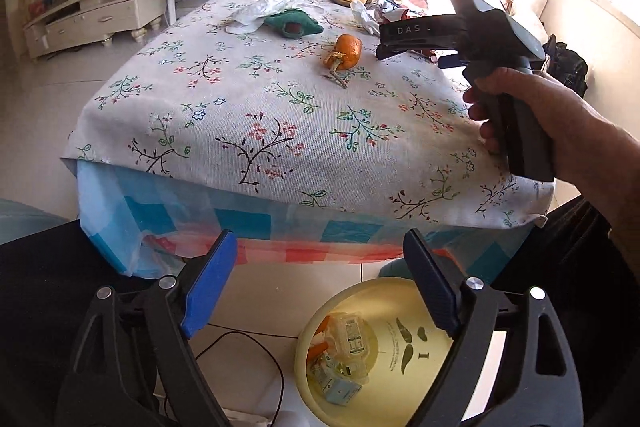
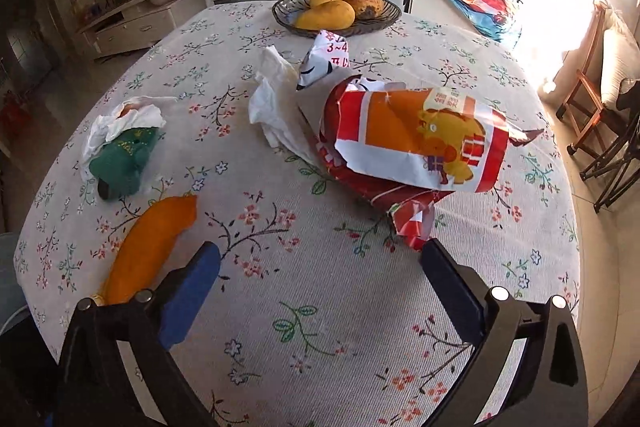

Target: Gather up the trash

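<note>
While trash sits both in the bin and on the table, task status: partway, by my read.
Done so far: yellow bin [image 1: 400,307] on the floor below the table edge already holds several crumpled wrappers/small cartons [image 1: 340,355] plus an orange scrap; count unclear, roughly 3 or more.
Left on table: red-orange snack bag [image 2: 420,139], torn and lying open; white tissue wad [image 2: 276,107] touching its left side; small printed wrapper [image 2: 324,61] just behind the tissue; orange peel [image 2: 152,247] near the left edge; second tissue [image 2: 124,119] bunched against a green cloth item [image 2: 124,163].
Unsure items: green cloth item may not be trash; cannot tell.
Not trash: dark fruit bowl [image 2: 384,21] at the far side with 3 mangoes [image 2: 326,15].
Table: floral tablecloth [image 1: 240,107].
Left gripper [image 1: 320,287]: jaws apart, nothing between them, hovering over the bin mouth; reads as a drop just finished, judgement only.
Right gripper [image 2: 320,279]: jaws spread wide, empty, above the table and pointed down toward the snack bag; a person's hand [image 1: 504,107] holds its handle.
Next target, guess: snack bag, nearest the right gripper; the peel lies just beside its left finger.
Remaining effort: 5 or so pieces, so most of the table pickup looks not yet done.
Risk: bag is big and floppy, could spill or snag at the bin rim.
</note>
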Action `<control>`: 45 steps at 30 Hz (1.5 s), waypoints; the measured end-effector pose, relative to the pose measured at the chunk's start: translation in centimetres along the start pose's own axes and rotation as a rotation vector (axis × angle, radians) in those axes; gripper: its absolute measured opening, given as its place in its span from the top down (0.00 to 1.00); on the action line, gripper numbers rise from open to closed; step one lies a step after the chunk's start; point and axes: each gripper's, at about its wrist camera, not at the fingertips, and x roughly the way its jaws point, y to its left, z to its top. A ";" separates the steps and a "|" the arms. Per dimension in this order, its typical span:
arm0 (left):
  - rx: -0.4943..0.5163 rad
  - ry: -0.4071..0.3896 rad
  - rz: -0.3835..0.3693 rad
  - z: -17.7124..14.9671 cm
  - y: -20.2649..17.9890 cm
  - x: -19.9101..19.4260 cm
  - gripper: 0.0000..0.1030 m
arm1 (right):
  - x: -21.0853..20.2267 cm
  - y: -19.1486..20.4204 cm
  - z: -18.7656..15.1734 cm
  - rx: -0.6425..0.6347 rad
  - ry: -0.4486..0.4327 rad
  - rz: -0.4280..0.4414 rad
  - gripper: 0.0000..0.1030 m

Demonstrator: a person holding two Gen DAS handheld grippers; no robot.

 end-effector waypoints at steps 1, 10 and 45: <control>-0.002 0.002 0.000 0.0 0.1 0.0 0.20 | 0.3 0.0 0.6 -0.012 -0.003 0.010 0.06; -0.039 0.028 -0.007 0.2 1.2 0.4 0.15 | 2.0 -0.6 3.2 0.033 -0.030 -0.021 0.06; -0.025 -0.003 -0.177 0.7 1.2 -3.7 0.08 | 2.0 -0.5 3.3 0.044 -0.028 -0.023 0.06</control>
